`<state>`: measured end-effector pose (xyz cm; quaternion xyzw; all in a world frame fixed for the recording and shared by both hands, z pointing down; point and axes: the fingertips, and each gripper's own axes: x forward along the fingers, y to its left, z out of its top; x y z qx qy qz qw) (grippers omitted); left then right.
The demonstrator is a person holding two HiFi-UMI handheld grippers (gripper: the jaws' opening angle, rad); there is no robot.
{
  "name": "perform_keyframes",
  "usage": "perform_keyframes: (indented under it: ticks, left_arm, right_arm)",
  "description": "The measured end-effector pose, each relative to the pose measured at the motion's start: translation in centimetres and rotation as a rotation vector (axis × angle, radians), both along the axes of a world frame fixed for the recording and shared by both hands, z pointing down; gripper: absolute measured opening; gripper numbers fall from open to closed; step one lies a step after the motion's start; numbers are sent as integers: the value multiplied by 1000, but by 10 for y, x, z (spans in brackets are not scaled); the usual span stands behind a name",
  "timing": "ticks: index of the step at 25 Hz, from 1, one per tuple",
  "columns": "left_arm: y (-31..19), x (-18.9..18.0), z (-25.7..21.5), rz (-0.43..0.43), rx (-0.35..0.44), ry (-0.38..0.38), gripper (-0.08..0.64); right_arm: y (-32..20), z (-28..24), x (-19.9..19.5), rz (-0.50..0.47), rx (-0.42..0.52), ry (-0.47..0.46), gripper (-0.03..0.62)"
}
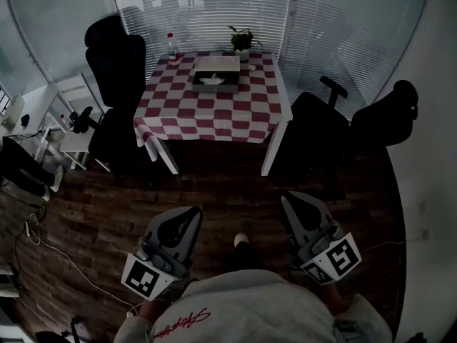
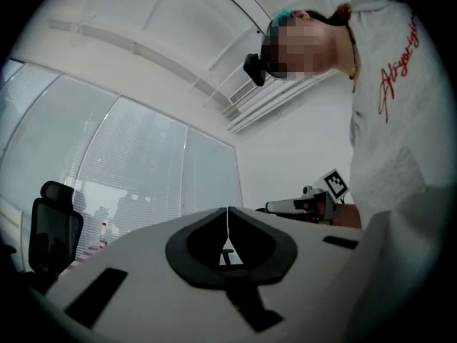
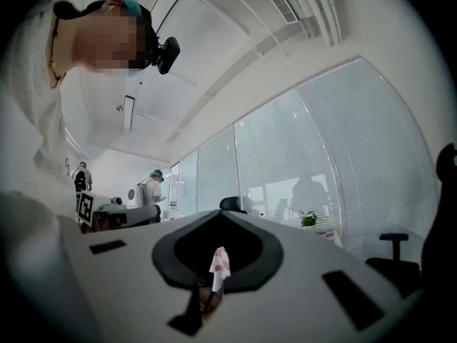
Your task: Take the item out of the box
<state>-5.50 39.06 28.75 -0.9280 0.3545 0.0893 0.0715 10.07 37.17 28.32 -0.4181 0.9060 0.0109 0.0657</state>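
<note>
The left gripper and the right gripper are both pressed together with nothing in them, well apart from the checked table. On it sits the box, with a white item inside.

red-and-white checked tablecloth, black chair, green plant.

The white item in the box at twelve o'clock is showing too small to identify, while the sweatshirt at six o'clock is running off the bottom edge.
</note>
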Motion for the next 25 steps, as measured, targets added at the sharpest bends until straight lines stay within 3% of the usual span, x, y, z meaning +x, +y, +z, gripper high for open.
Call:
perform_keyframes:
  ticks: [25]
  left_arm:
    - [-151,35,-17,-30,15,-12,17]
  right_arm:
    - [-157,-11,35,-34,-3,-9,8]
